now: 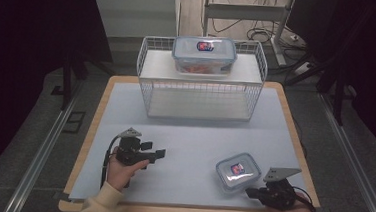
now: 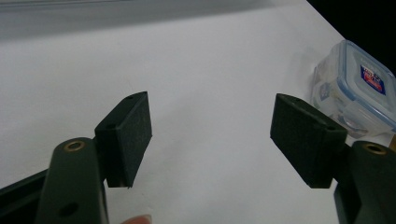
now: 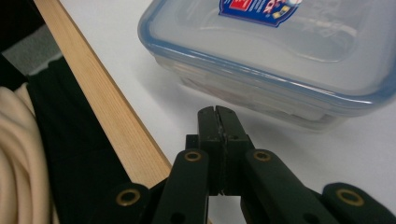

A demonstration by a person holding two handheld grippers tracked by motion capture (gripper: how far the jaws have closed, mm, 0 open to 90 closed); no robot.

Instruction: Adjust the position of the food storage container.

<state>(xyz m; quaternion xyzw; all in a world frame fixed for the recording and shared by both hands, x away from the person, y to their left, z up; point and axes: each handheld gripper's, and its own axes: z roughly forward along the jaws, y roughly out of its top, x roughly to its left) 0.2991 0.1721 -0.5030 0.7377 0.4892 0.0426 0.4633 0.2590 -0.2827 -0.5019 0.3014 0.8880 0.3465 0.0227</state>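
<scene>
— Nearest me, right gripper (image 3: 217, 112): jaws pressed together, empty; small lidded container (image 3: 275, 60) just beyond its tips, near the table's wooden edge (image 3: 100, 107)?

— Confirmed; my left gripper (image 2: 210, 140) stands wide, empty; wire rack (image 1: 201, 82) with second container (image 1: 204, 54) sits well apart; nothing obstructs.

A: Small container (image 1: 238, 171), at five o'clock on the table?

B: Clear glossy plastic with a blue-rimmed lid (image 3: 261, 42) and a printed label. The larger container (image 1: 204, 54) at twelve o'clock looks the same.

A: The table (image 1: 89, 138)?

B: Pale wood edging, smooth; the top is a matt light-blue sheet (image 1: 189, 136).

A: The rack (image 1: 149, 91)?

B: White coated wire, with flat matt white shelves.

A: The tools?

B: Matt black plastic arms with brass-coloured rivets; the left gripper's pads (image 2: 133, 135) look finely textured and dull, perhaps rubber.
</scene>
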